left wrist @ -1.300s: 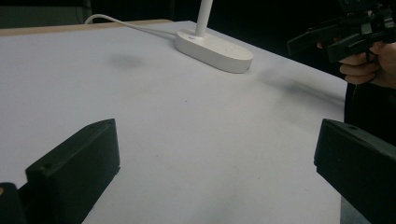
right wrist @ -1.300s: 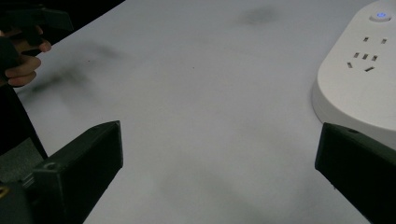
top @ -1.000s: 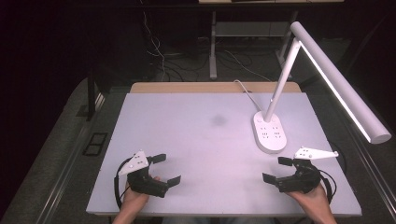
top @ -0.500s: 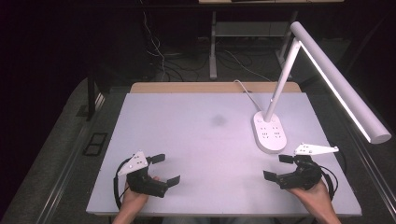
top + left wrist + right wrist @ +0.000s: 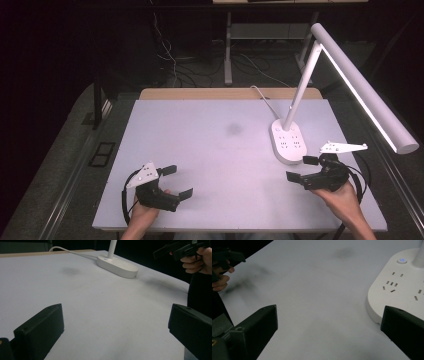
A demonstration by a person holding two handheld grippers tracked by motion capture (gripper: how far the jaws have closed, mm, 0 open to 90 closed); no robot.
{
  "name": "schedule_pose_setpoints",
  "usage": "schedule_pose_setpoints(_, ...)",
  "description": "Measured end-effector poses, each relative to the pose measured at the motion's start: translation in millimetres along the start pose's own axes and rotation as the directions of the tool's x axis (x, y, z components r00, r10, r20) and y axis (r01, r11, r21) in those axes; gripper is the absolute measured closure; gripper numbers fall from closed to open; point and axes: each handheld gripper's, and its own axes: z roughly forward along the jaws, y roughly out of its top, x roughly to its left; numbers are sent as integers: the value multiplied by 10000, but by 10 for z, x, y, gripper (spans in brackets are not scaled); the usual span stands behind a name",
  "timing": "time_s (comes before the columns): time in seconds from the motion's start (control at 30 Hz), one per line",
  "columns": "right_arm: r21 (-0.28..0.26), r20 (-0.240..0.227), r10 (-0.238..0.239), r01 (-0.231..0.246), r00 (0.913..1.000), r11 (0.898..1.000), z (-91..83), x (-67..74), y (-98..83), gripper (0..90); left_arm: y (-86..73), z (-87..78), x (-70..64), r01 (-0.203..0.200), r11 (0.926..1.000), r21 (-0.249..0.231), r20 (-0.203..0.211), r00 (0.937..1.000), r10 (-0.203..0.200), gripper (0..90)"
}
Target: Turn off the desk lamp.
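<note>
Clearly, step in hand: judged from the layout, the right gripper [image 5: 306, 169] was nearing the desk lamp's base [image 5: 289, 141], probably to reach the power button [image 5: 402, 260].
Lamp position: the lamp base sat on the right half of the white table [image 5: 210, 150], towards the far edge, its stem [image 5: 302, 80] leaning up to a long lit head [image 5: 365, 87] that hung out over the right edge.
Base details: the right gripper view showed socket slots [image 5: 390, 285] on the flat top and a small round button glowing blue next to the stem foot.
Right gripper state: its jaws stood wide apart with nothing between them; the near end of the base lay just beside one jaw.
Left gripper state: the left gripper [image 5: 176, 181] was likewise spread wide and empty, low over the near left of the table, well apart from the lamp.
Cable: a white cord [image 5: 260, 95] ran from the base off the far edge.
How to do it well: the jaws would likely need to narrow first, so that one tip, not both, met the small button.
Approach: coming from the near end along the base's length should keep clear of the stem.
Risk: a sideways push might slide the light base; pressing straight down seemed safer.
Left's part: it could steady the base's near end if the base shifted.
</note>
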Motion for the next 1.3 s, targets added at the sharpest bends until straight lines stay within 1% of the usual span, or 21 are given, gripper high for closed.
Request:
schedule_pose_setpoints(0.13, 77, -12, 112, -112, 9999, 9999, -2, -49, 51, 9, 1, -2, -1, -5, 10000, 8, -8, 10000, 5, 0)
schedule_pose_setpoints(0.2, 73, 10, 45, -45, 10000, 10000, 1, -64, 64, 9, 1, -5, 3, -17, 10000, 11, -19, 10000, 17, 0)
schedule_pose_setpoints(0.4, 253, 59, 80, -81, 10000, 9996, 23, -138, 149, 9, 1, -8, 3, -15, 10000, 16, -34, 10000, 15, 0)
schedule_pose_setpoints(0.5, 253, 82, 35, -37, 10000, 9997, 29, -176, 181, 9, 0, -6, 3, -12, 10000, 10, -48, 10000, 12, 0)
schedule_pose_setpoints(0.57, 253, 110, 85, -88, 9999, 9996, 29, -187, 191, 9, 0, -6, 4, -9, 10000, 16, -42, 10000, 9, 0)
schedule_pose_setpoints(0.77, 323, 203, 174, -181, 9996, 9993, 48, -302, 251, 9, -1, -10, 9, 38, 10000, -4, -64, 10000, -38, 0)
schedule_pose_setpoints(0.8, 323, 203, 174, -181, 9996, 9993, 48, -302, 251, 9, -1, -10, 9, 38, 10000, -4, -64, 10000, -38, 0)
schedule_pose_setpoints(0.87, 381, 239, 191, -200, 9995, 9991, 56, -355, 285, 9, 0, -7, 8, 24, 10000, 4, -49, 10000, -24, 0)
schedule_pose_setpoints(1.3, 605, 424, -18, -7, 9991, 9982, 89, -496, 464, 9, -3, -1, 8, 7, 10000, 62, -35, 10000, -7, 0)
